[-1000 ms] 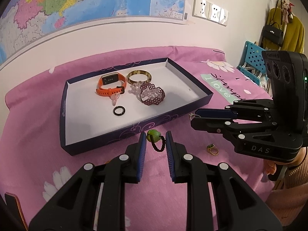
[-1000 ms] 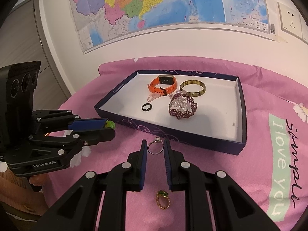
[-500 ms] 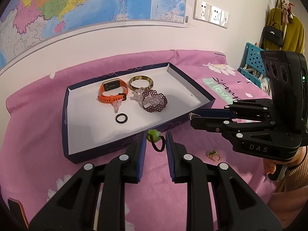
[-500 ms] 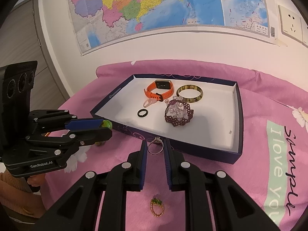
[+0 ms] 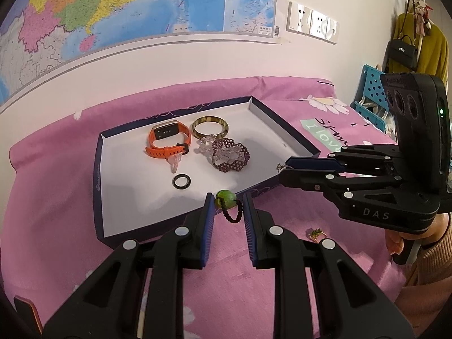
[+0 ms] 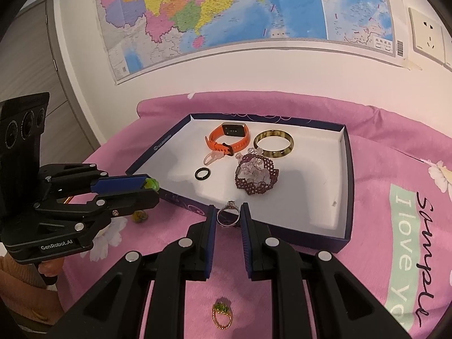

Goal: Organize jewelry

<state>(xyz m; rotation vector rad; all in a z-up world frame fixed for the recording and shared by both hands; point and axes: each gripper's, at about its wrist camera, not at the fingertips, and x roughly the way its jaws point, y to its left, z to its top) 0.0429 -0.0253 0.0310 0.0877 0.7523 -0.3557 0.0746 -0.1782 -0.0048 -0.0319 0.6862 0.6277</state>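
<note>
Left wrist view: left gripper clenched on a black bead ring with green bead, held up over the near edge of the dark blue box lid. Inside the lid, on its white floor: orange smartwatch far left, amber bangle just right of it, purple beaded bracelet nearer, touching clear crystal beads, black ring near centre. Right gripper comes in from the right, a silver ring just showing at its tip. Gold ring with green stone lies on the pink cloth, near right.

Right wrist view: right gripper pinches the silver ring upright, just above the lid's near wall. Left gripper at left grips the green bead. Gold ring sits on cloth below the fingers.
</note>
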